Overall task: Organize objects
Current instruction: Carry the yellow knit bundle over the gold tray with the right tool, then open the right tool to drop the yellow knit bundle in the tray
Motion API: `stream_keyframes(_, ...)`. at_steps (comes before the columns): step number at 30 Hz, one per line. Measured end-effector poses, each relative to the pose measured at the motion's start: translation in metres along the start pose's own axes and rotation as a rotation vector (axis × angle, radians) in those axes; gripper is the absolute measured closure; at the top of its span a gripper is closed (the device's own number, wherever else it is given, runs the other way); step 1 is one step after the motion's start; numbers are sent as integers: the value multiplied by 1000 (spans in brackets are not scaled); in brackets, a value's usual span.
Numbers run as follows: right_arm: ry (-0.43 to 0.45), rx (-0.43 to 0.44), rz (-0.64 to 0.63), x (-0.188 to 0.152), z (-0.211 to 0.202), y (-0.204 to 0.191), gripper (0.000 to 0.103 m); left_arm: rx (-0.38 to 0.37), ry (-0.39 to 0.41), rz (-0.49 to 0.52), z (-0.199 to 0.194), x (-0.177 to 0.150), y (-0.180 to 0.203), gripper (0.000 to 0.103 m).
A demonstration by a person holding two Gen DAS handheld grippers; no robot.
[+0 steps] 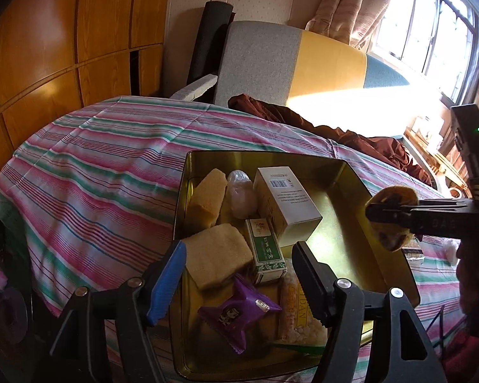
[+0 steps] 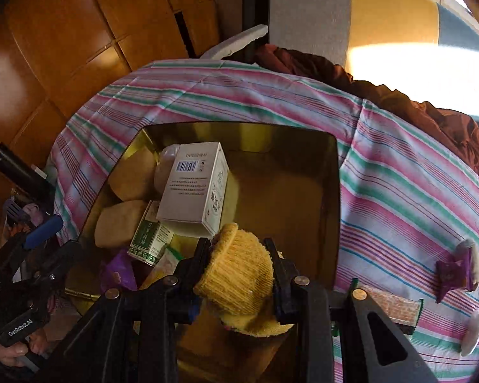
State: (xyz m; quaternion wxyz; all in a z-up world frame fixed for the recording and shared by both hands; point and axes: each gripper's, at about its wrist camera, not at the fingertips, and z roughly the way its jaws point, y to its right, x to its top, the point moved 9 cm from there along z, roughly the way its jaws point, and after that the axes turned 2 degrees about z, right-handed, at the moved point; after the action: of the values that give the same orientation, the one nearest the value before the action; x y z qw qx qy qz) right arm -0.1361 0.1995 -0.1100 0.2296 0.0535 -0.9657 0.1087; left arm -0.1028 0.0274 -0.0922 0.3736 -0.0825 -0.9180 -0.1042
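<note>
On the bed with the pink, green and white striped sheet (image 1: 89, 166) lies an open golden metal tin (image 1: 361, 191). Your right gripper (image 2: 239, 274) is above the tin's near edge, and its jaws are pressed together on a yellow knitted cloth piece (image 2: 239, 274), which bulges between the pads. Your left gripper (image 1: 239, 274) hangs over the near left corner of the tin; its jaws stand about half open and hold nothing. In the left half of the tin you have a white cardboard box with a barcode (image 1: 285, 204), a small green-and-white box (image 1: 266, 249), two tan sponge-like blocks (image 1: 217, 255), and a purple snack packet (image 1: 236, 312). On the sheet, beyond the tin's right edge, lies another purple packet (image 2: 456, 274).
</note>
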Motion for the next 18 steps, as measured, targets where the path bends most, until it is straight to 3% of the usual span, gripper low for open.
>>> stream_keyframes(6, -55, -3, 16, -9, 39, -13, 69, -2, -8, -29, 0, -5, -12, 33)
stream_keyframes(10, -67, 32, 41, -14, 49, -19, 63, -7, -8, -30, 0, -6, -13, 33)
stream_keyframes(14, -52, 79, 88, -13, 39, -18, 54, -6, -9, -28, 0, -6, -12, 32)
stream_keyframes(18, 28, 101, 116, -6, 10, -10, 47, -5, -7, -19, -1, -6, -9, 31)
